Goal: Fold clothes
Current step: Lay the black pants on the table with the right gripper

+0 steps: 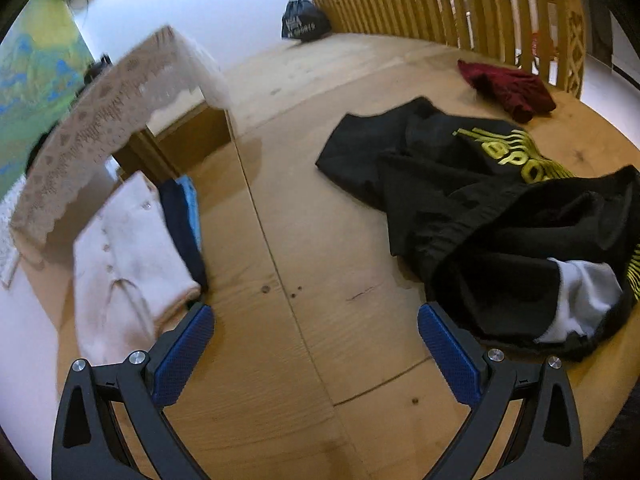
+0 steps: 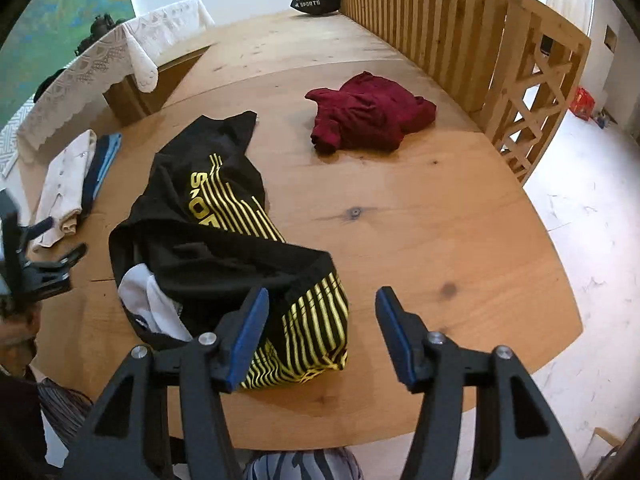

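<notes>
While the folded pile (image 1: 132, 248) of a pale buttoned garment over a navy and a blue one is sitting at the left edge of the wooden table (image 1: 280, 360), the left gripper (image 1: 316, 344) is hovering just beside it with its blue pads spread wide and nothing between them. Moving rightward, the black garment with yellow stripes (image 2: 224, 232) is lying crumpled in the middle of the table, its long axis running from the near edge away toward the far left, a white lining showing at the near end. The right gripper (image 2: 320, 332) is hanging over that near end, jaws likewise apart and empty. Further right and farther back, the maroon garment (image 2: 368, 118) is lying bunched, well apart from the black one. This looks like the start of the next fold: the black piece is needing both grippers to pinch its edges and spread it flat first.
</notes>
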Demonstrator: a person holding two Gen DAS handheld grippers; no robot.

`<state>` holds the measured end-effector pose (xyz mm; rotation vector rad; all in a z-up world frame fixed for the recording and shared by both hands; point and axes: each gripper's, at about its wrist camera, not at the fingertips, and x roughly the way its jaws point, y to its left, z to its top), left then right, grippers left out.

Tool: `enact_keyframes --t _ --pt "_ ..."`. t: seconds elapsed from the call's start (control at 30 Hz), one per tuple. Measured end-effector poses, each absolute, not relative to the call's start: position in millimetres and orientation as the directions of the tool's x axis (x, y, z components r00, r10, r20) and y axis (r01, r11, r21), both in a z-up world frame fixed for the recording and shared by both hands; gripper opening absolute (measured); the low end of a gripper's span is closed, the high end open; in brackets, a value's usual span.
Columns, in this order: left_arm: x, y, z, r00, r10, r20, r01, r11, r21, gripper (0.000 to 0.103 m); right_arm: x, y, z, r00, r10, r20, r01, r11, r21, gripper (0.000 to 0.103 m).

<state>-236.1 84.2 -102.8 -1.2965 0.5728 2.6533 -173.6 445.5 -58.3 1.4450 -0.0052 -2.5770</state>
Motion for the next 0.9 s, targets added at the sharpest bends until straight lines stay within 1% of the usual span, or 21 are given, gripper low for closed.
enact_keyframes --t 0.1,0.2,0.23,0.37,0.43,0.57,0.73,0.8,0.83,0.87,0.9 --pt "-252 83 -115 -0.581 -0.024 -0.814 -0.286 -0.930 0.232 0.102 -172 441 -66 -0.500 -0.185 -0.846 0.173 -0.979 0.111 0.055" --pt "-260 85 -126 -0.564 -0.047 -0.824 -0.282 -0.927 0.246 0.102 -172 437 -72 -0.488 -0.204 -0.849 0.188 -0.974 0.126 0.055" --pt "-263 86 -129 -0.554 -0.038 -0.831 -0.287 -0.929 0.234 0.102 -172 436 -73 -0.486 -0.205 -0.849 0.193 -0.973 0.125 0.055" --pt "-264 80 -132 -0.482 0.107 -0.870 -0.314 -0.948 0.058 0.102 -169 437 -73 -0.490 -0.213 -0.845 0.202 -0.971 0.127 0.055" --pt "-259 78 -130 -0.470 0.146 -0.870 -0.323 -0.946 0.016 0.102 -168 439 -73 -0.491 -0.225 -0.842 0.199 -0.969 0.144 0.055" --pt "-244 84 -123 -0.471 0.182 -0.863 -0.372 -0.928 0.007 0.102 -165 443 -74 -0.486 -0.254 -0.836 0.192 -0.964 0.182 0.055" --pt "-240 100 -125 -0.454 0.198 -0.869 -0.426 -0.905 0.017 0.101 -165 440 -78 -0.496 -0.250 -0.832 0.201 -0.965 0.169 0.055" --pt "-244 106 -128 -0.448 0.199 -0.872 -0.429 -0.903 0.015 0.091 -166 440 -80 -0.496 -0.248 -0.832 0.202 -0.965 0.167 0.055" --pt "-246 108 -130 -0.436 0.207 -0.876 -0.431 -0.902 0.002 0.079 -167 440 -80 -0.497 -0.244 -0.833 0.201 -0.966 0.163 0.055" --pt "-249 109 -131 -0.420 0.223 -0.880 -0.434 -0.900 -0.021 0.069 -168 440 -81 -0.497 -0.241 -0.834 0.200 -0.967 0.160 0.055" --pt "-251 110 -133 -0.404 0.243 -0.882 -0.440 -0.897 -0.046 0.065 -168 441 -81 -0.496 -0.241 -0.834 0.199 -0.967 0.161 0.055"
